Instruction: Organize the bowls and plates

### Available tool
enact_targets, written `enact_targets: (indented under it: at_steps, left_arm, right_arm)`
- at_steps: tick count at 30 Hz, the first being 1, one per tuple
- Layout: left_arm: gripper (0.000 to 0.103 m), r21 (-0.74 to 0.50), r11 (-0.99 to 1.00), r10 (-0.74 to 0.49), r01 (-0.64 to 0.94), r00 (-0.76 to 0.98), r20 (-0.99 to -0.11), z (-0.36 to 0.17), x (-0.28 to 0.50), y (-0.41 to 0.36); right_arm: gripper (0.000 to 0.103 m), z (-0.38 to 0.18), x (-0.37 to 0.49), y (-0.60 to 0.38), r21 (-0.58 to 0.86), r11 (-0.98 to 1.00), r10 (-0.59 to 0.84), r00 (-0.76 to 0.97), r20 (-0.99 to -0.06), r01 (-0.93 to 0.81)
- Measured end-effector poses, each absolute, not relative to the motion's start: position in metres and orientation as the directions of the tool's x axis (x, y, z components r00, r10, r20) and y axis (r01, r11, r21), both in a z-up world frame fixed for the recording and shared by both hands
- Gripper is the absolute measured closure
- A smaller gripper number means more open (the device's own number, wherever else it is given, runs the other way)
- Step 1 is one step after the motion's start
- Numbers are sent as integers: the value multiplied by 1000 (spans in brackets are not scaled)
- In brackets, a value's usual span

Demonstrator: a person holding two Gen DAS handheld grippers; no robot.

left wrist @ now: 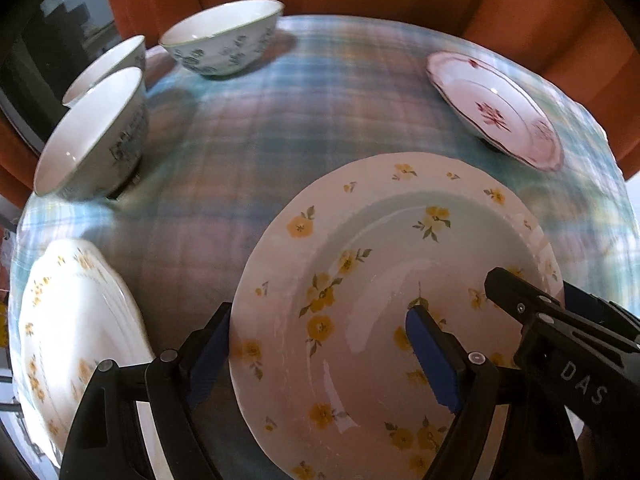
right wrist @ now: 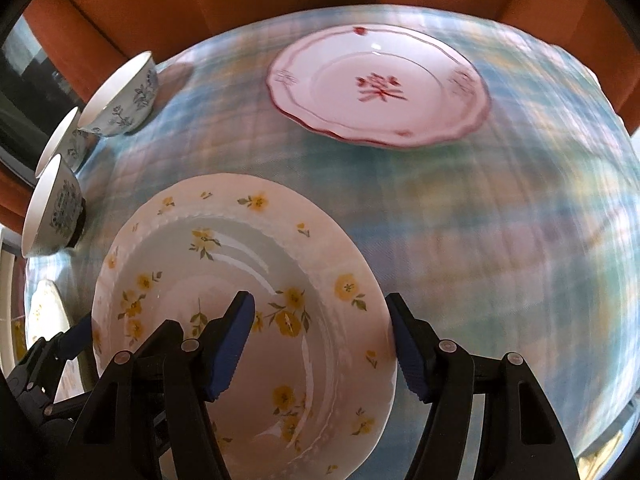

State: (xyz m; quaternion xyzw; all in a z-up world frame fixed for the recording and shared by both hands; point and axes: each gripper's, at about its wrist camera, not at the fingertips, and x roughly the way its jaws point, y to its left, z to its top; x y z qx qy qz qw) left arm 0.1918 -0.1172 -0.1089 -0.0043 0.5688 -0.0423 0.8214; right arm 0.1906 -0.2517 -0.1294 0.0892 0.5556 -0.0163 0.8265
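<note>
Round table [right wrist: 500, 240] under blue-green plaid cloth. On it: three blue-patterned bowls [left wrist: 224, 36] grouped at far left; red-flowered plate [right wrist: 378, 86] at far side; yellow-flowered plate [left wrist: 76, 320] at near left edge.

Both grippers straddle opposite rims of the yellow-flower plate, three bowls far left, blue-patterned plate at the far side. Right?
One error: the far plate is patterned red, not blue, as the right wrist view shows. The rest holds: left gripper and right gripper each straddle a rim of the yellow-flower plate, with three bowls far left.
</note>
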Motion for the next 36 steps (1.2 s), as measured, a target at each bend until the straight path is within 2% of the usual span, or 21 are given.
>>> enact_targets:
  at_steps: [4, 6, 9, 21, 23, 36]
  left_arm:
    - [19, -64, 994, -90, 86, 343, -935, -104, 185, -130]
    - [19, -65, 995, -86, 72, 342, -936, -104, 185, -132]
    - [20, -91, 995, -95, 27, 349, -932, -103, 188, -126]
    - [24, -3, 999, 13, -42, 378, -926, -111, 178, -133]
    - [24, -42, 998, -18, -54, 373, -928, -109, 179, -130]
    - [24, -33, 999, -27, -7, 405, -914, -85, 171, -135]
  right_arm:
    - [35, -133, 178, -274, 159, 970, 86, 355, -931, 182]
    - [42, -132, 174, -282, 172, 969, 98, 362, -927, 179]
    - [45, -133, 173, -286, 188, 971, 123, 364, -923, 148]
    - [46, -135, 170, -281, 157, 988, 142, 387, -911, 7]
    - [45, -136, 170, -284, 171, 985, 151, 387, -910, 19]
    - [45, -109, 164, -288, 124, 992, 100, 410, -907, 33]
